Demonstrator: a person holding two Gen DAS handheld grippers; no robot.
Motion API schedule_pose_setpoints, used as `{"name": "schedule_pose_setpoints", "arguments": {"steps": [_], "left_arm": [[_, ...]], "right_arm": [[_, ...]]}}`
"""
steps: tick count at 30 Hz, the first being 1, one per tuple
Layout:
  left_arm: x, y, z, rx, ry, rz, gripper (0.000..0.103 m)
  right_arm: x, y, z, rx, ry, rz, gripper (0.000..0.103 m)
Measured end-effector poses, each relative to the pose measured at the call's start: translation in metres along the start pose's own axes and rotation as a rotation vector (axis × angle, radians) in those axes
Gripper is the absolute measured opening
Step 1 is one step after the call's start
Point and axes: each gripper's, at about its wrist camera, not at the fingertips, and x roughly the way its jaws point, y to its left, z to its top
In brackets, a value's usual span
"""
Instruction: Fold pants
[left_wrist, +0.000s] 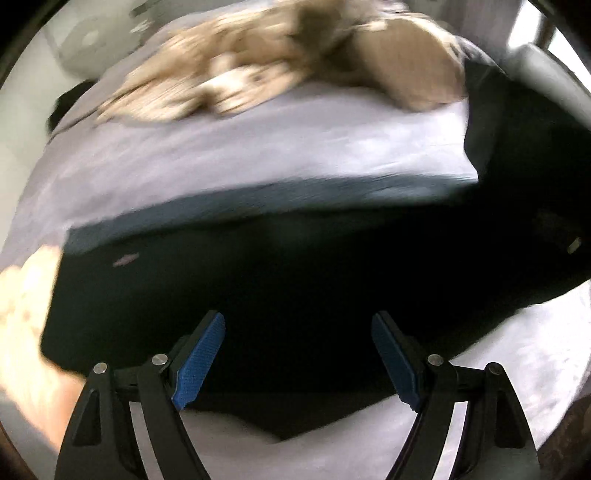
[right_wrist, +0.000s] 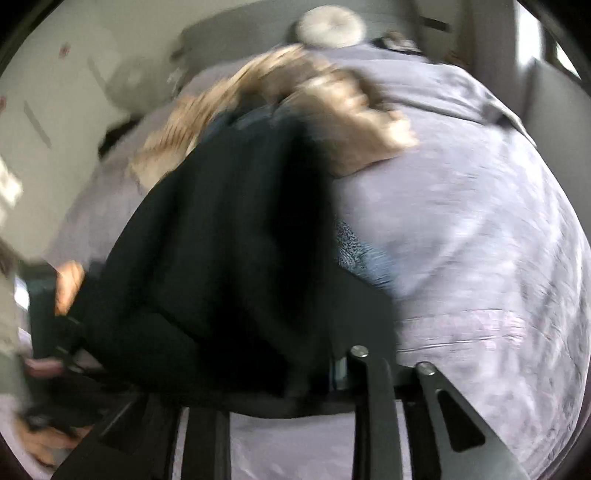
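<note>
Left claw: the left claw (left_wrist: 297, 356) stood wide open, its blue ribbed pads (left_wrist: 201, 360) on black arms spread apart with nothing between them, hanging above the dark cloth.
Right claw: the right claw (right_wrist: 314, 369) was mostly buried under dark fabric; only its black right finger (right_wrist: 373, 398) with two metal rivets showed, so I cannot tell whether it gripped the cloth or stood open.
Pants: the black, soft, matte fabric pants (left_wrist: 295, 266) lay spread in a broad flat shape on the bed, near its front edge; in the right wrist view the same pants (right_wrist: 229, 258) rose in a bunched, draped heap over the claw.
Bed: a pale lilac, slightly crinkled bed cover (left_wrist: 240, 147) lay under everything.
Other cloth: a tan, ribbed, crumpled garment (left_wrist: 258, 66) lay farther back on the bed, well apart from the left claw, blurred.
Grey patch: a speckled blue-grey knit piece (right_wrist: 354, 251) showed just beside the pants' right edge.
Person: a blurred hand (right_wrist: 68, 280) appeared at the left, beside the pants.
</note>
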Motion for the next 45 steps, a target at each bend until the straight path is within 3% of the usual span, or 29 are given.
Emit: {"name": "schedule_pose_setpoints", "arguments": {"steps": [2,5,7,8,10,14,16,20,22,25,28,30,31,32,36,37,38,40,43,45], "left_arm": [[0.006,0.036,-0.009,-0.056,0.028,0.038,0.083],[0.004,0.076,-0.025,-0.121,0.046,0.057,0.083],[0.004,0.089,-0.030,-0.140,0.051,0.061,0.083],[0.004,0.097,-0.032,-0.150,0.053,0.059,0.083],[0.005,0.108,-0.034,-0.164,0.059,0.044,0.083],[-0.004,0.098,-0.029,-0.157,0.040,-0.031,0.083],[-0.006,0.080,-0.022,-0.125,0.031,-0.100,0.083],[-0.002,0.038,-0.005,-0.083,0.039,-0.258,0.083],[0.001,0.020,0.002,-0.082,0.050,-0.318,0.083],[0.011,-0.006,0.008,-0.075,0.093,-0.386,0.083],[0.031,-0.026,0.008,-0.058,0.145,-0.354,0.083],[0.044,-0.031,0.008,-0.053,0.166,-0.331,0.078],[0.048,-0.032,0.008,-0.054,0.169,-0.334,0.067],[0.049,-0.032,0.007,-0.052,0.176,-0.332,0.063],[0.023,-0.030,-0.003,-0.020,0.122,-0.266,0.063],[0.017,-0.028,-0.006,-0.013,0.103,-0.245,0.068],[0.014,-0.026,-0.012,-0.001,0.084,-0.211,0.079],[0.017,-0.021,-0.017,-0.004,0.080,-0.167,0.080],[0.023,-0.016,-0.013,-0.035,0.127,-0.144,0.080],[0.010,-0.012,-0.006,-0.031,0.068,-0.129,0.080]], "right_arm": [[0.040,0.040,-0.010,-0.060,0.071,-0.026,0.041],[0.100,0.094,-0.032,-0.205,0.213,-0.209,0.051],[0.114,0.125,-0.038,-0.314,0.224,-0.343,0.060],[0.110,0.135,-0.039,-0.338,0.216,-0.350,0.064],[0.093,0.147,-0.039,-0.339,0.203,-0.273,0.068],[0.046,0.137,-0.035,-0.231,0.153,0.034,0.068],[0.036,0.099,-0.039,-0.036,0.167,0.175,0.068],[0.051,-0.017,-0.070,0.529,0.263,0.430,0.068],[0.057,-0.049,-0.085,0.671,0.260,0.463,0.068],[0.060,-0.061,-0.104,0.732,0.255,0.495,0.068],[0.071,-0.068,-0.110,0.795,0.256,0.527,0.068],[0.082,-0.074,-0.111,0.839,0.255,0.550,0.063],[0.088,-0.075,-0.111,0.854,0.258,0.563,0.046],[0.094,-0.076,-0.109,0.853,0.275,0.559,0.016],[0.083,-0.068,-0.097,0.780,0.286,0.577,0.014],[0.078,-0.063,-0.095,0.733,0.290,0.580,0.011],[0.074,-0.056,-0.097,0.682,0.312,0.581,0.003],[0.081,-0.045,-0.103,0.644,0.355,0.570,0.003],[0.107,-0.030,-0.108,0.551,0.414,0.487,0.004],[0.102,-0.023,-0.103,0.502,0.450,0.554,0.008]]}}
